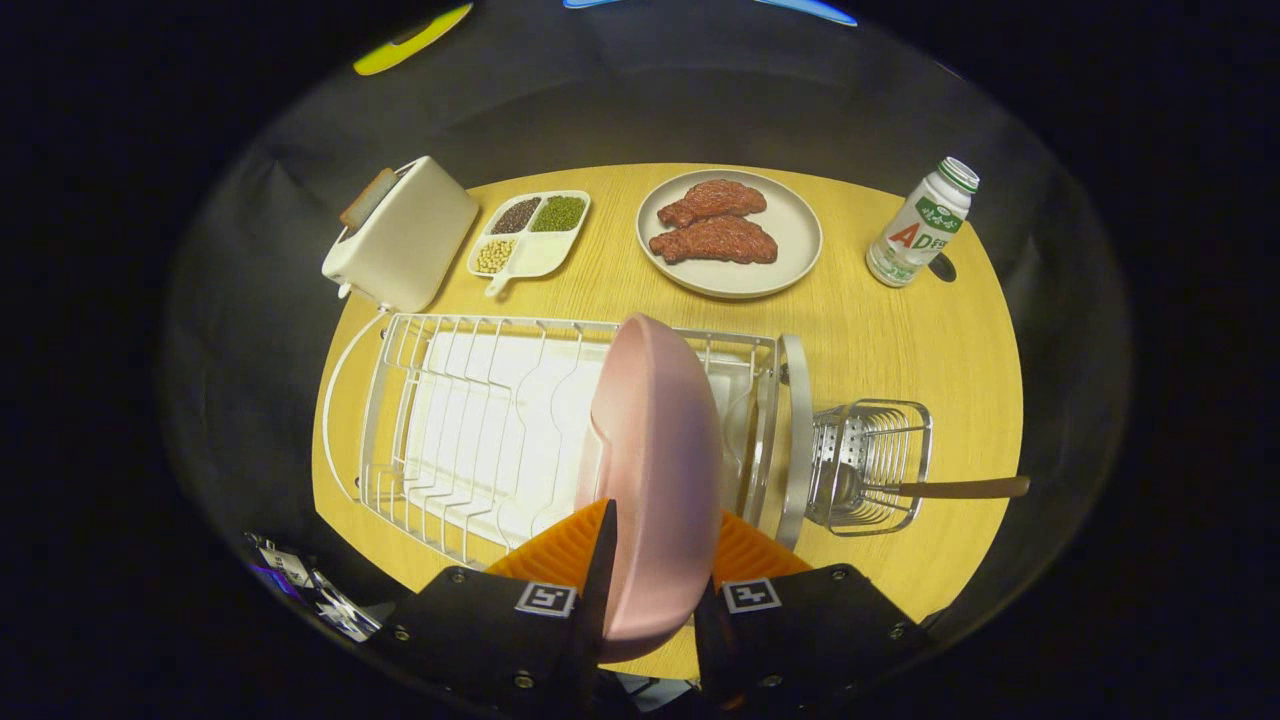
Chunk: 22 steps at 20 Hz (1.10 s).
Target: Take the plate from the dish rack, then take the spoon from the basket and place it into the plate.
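1. So the gripper (655, 560) has the pink plate (655, 440) pinched on edge, one finger on each face down near the rim. Both look like they're pressing, so I'd call it a real clamp on the plate, not a loose hold

2. The plate is upright, standing over the white wire dish rack (500, 430), near the rack's right end. Can't tell whether its bottom edge sits in the slots or has cleared them, since the fingers cover that part

3. The spoon (940, 488) lies in the little wire basket (870, 465) hooked on the rack's right side, bowl inside, brown handle poking out over the far rim toward the open wooden table (900, 340)

4. What could go wrong: the grip is low on a tall, smooth plate, so a fast swing could make it pivot or slide out between the fingers

5. If the rim is in the wires and gets pulled sideways instead of straight up, it could snag and drag the whole rack, which would jostle the basket and spoon too

6. The set-down spot matters. The plate with two meat patties (728, 232), the drink bottle (920, 225), the divided bean tray (530, 232) and the toaster (400, 235) sit along the far side, so the bare patch right of the rack looks safest. The bottle is the tippy one
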Tool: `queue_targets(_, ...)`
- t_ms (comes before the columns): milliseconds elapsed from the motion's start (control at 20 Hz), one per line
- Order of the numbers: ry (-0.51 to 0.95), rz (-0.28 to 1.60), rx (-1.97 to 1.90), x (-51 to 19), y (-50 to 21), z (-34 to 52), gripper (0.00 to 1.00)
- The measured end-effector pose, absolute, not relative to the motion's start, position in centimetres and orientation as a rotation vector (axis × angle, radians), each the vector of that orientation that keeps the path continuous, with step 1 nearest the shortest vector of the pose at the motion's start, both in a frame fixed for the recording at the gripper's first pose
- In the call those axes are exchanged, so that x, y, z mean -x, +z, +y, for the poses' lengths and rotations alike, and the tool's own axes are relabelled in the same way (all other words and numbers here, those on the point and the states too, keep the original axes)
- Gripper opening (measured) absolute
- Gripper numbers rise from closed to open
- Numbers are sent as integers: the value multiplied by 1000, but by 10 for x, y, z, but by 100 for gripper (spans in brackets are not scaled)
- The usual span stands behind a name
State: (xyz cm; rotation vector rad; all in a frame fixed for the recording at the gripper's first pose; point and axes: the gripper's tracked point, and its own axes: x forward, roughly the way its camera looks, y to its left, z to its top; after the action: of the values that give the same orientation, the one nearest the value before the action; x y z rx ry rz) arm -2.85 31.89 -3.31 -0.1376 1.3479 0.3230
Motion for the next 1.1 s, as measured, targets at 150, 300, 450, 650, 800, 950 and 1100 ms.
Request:
queue_targets(150, 315, 1346, 166, 23, -26, 317, 34)
queue_targets(300, 318, 1332, 238, 18, -19, 315, 33)
queue_targets(450, 315, 1333, 288, 19, -16, 315, 33)
queue_targets(650, 302, 1304, 407, 13, -10, 313, 33)
queue_targets(800, 300, 1258, 479, 1, -1, 321, 28)
queue_targets(950, 304, 1254, 511, 1, 0, 323, 28)
queue_targets(1100, 302, 1258, 523, 0, 1, 322, 28)
